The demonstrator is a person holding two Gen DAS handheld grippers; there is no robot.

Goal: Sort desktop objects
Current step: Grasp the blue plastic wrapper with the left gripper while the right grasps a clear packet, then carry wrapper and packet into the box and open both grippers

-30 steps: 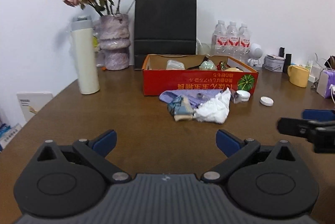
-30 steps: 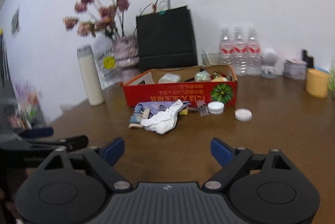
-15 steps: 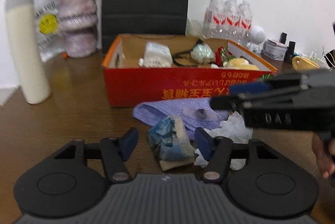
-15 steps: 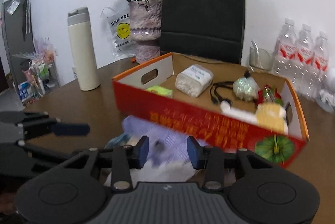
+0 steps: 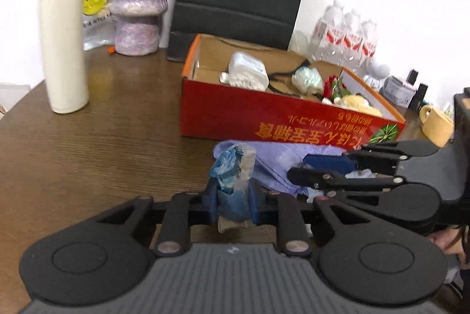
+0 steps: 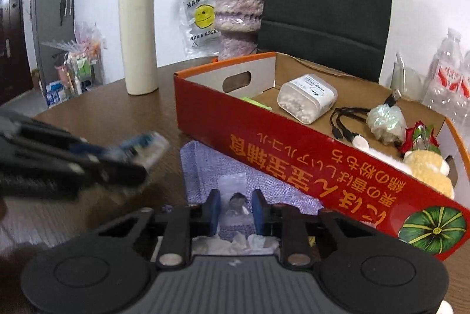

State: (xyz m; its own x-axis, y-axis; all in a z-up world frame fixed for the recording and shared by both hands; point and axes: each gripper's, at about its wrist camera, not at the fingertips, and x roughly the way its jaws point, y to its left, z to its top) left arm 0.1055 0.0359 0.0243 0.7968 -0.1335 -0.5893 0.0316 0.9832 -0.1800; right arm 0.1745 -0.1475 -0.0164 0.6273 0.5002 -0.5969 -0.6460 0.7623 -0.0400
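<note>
Left wrist view: the left gripper (image 5: 233, 198) has its jaws clamped on a crumpled blue packet (image 5: 232, 170), held in front of the red cardboard box (image 5: 264, 120) on the brown table (image 5: 102, 143). Just to its right, the right gripper (image 5: 326, 167) lies over a lilac cloth (image 5: 276, 158) that is spread on the table against the box's front wall.

Right wrist view: the right gripper (image 6: 234, 209) has its jaws drawn close around a small clear sachet (image 6: 235, 196) resting on the lilac cloth (image 6: 202, 167) — whether the pads actually press it cannot be told. White crumpled tissue (image 6: 249, 243) shows beneath the fingers. The left gripper (image 6: 117, 164), blurred, carries the blue packet (image 6: 144, 149) at the left of frame.

The step in hand appears to be the pick-up — both tools have taken, or are taking, loose items from the pile before the box. The box already contains a white case (image 6: 307, 96), a black cable (image 6: 349, 120) and other small things, so sorting is partly done. The next move probably calls for lifting each item clear of the cloth, carrying it over the box's front wall, and releasing it inside without dragging the cloth along.
</note>
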